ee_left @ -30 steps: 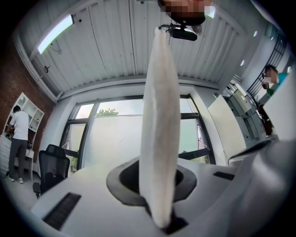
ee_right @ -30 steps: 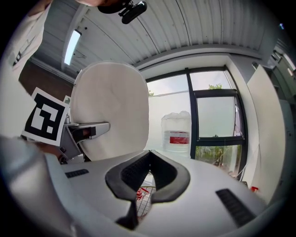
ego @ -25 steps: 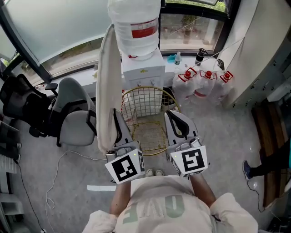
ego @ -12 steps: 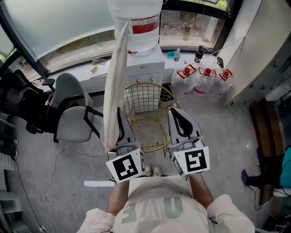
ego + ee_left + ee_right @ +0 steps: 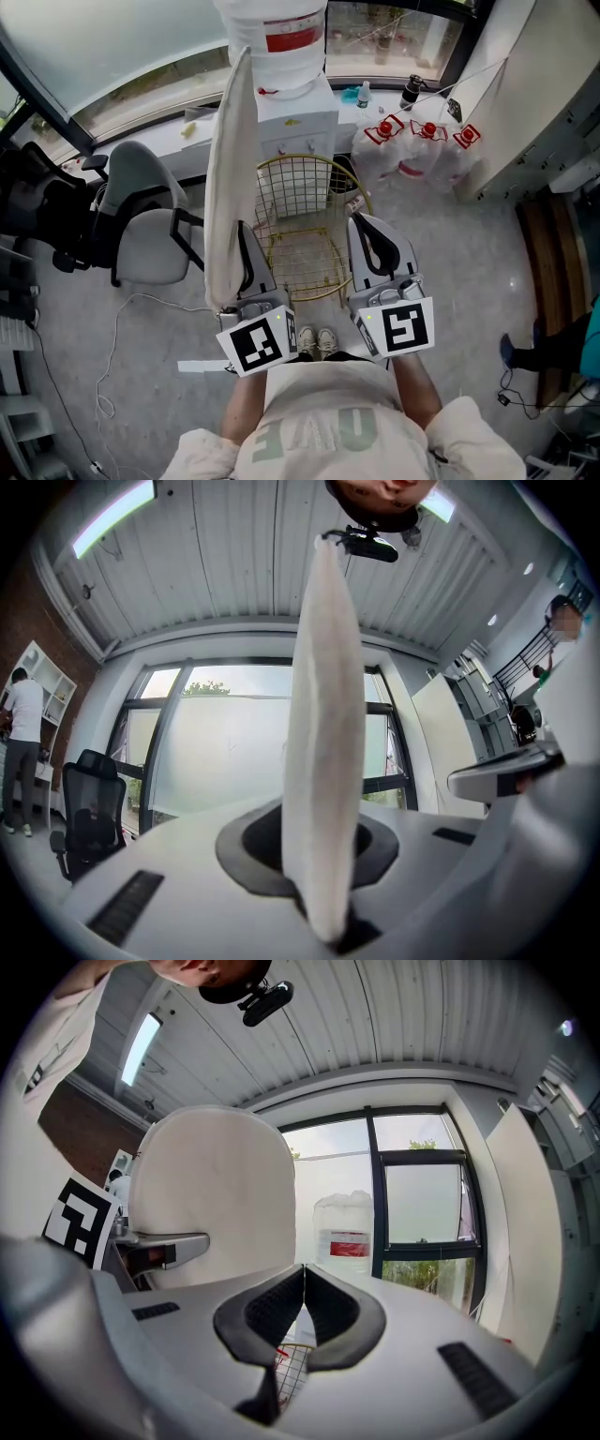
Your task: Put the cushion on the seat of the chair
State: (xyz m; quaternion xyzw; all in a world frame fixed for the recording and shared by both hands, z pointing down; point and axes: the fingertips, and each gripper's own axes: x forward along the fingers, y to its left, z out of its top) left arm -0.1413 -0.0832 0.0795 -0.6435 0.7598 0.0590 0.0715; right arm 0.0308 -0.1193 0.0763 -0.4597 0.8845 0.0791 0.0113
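Cream fabric fills my left claw (image 5: 246, 272): its jaws are pinched on the lower edge of the cushion (image 5: 323, 714), which stands upright on edge and rises tall and thin above the claw. My right claw (image 5: 303, 1274) hangs just beside it, jaws closed tip to tip with nothing between them. Both claws are in the air above the near side of the gold wire chair (image 5: 309, 272), whose seat lies bare below. The cushion stands over the chair's left edge, clear of the seat. Behind the chair's backrest is a white water dispenser (image 5: 295, 117) with a big bottle (image 5: 272, 37) on top. A grey office chair (image 5: 150, 234) is off to the left, and several red-handled water jugs (image 5: 412, 155) sit on the floor to the right.
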